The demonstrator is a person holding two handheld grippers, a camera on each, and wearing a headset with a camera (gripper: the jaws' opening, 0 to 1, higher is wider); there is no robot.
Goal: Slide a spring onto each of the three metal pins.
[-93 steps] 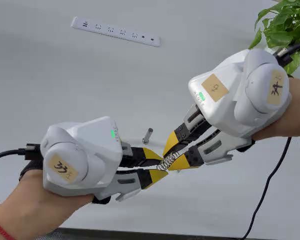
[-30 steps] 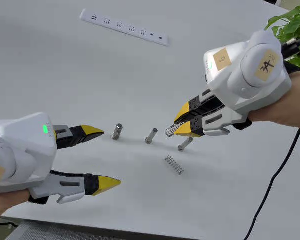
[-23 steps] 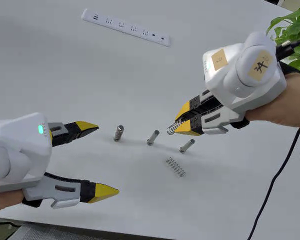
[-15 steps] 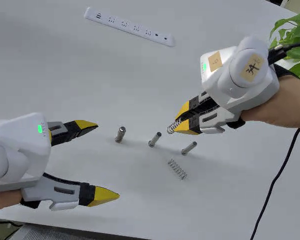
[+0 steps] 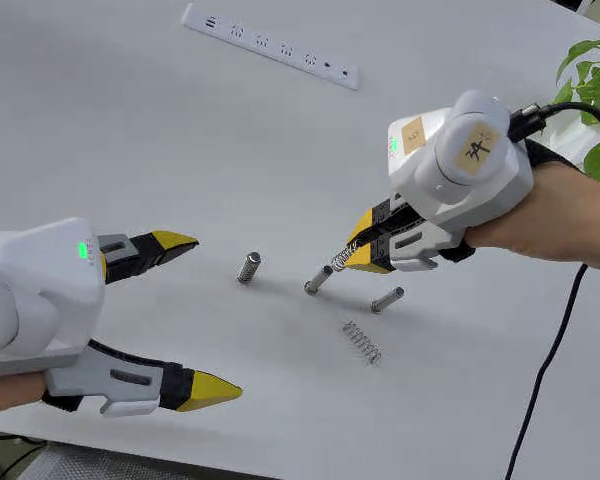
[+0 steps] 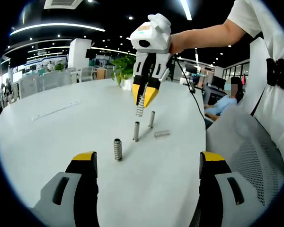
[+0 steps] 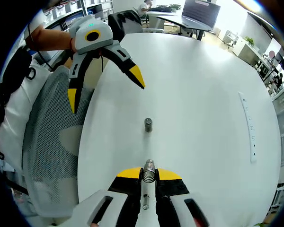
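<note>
Coiled steel spring, pinched in the right gripper, needs aligning coaxially over the bare middle metal pin; left gripper gapes empty.

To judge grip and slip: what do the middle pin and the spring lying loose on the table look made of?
middle pin: apparently bare metal, a smooth grey cylinder with a dull sheen. loose spring: thin coiled wire, probably steel, silvery with small glints along the turns; the exact alloy cannot be told.
</note>
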